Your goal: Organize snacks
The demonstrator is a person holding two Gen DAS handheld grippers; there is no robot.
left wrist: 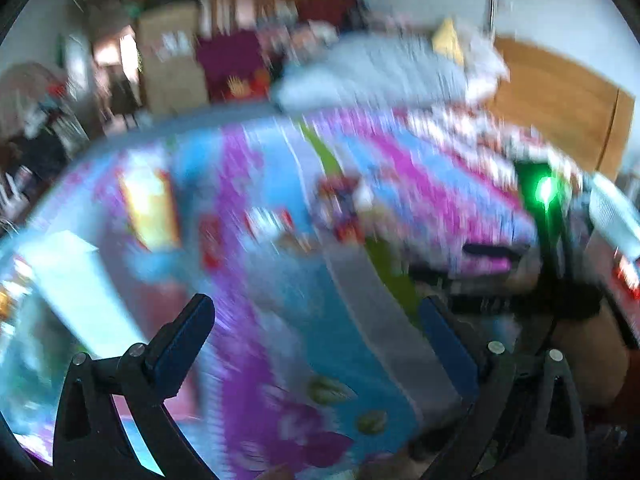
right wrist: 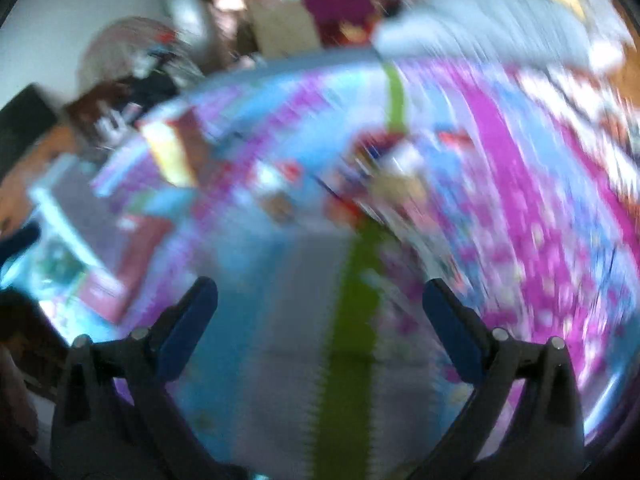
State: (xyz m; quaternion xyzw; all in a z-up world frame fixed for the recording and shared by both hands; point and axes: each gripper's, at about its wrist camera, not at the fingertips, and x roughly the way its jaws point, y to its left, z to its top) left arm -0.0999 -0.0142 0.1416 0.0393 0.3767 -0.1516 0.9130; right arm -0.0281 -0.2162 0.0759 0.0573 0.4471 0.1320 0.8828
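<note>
1. Both views are heavily motion-blurred. The bed with the blue, purple and pink floral cover (left wrist: 280, 340) fills most of each frame; its far edge (right wrist: 280, 60) curves against cluttered room furniture.
2. Left gripper (left wrist: 316, 320): jaws wide apart, nothing between them, bare cover beneath. Right gripper (right wrist: 320, 300): jaws likewise wide apart and empty.
3. A pale blue-white bundle of bedding (left wrist: 380, 72) lies at the far end of the bed. A wooden headboard panel (left wrist: 560, 104) stands at right.
4. Several small red, yellow and white snack packets (left wrist: 272, 224) lie scattered mid-bed, well ahead of both grippers; details are unreadable. A larger yellow-and-red packet (left wrist: 148, 208) lies left of them.
</note>
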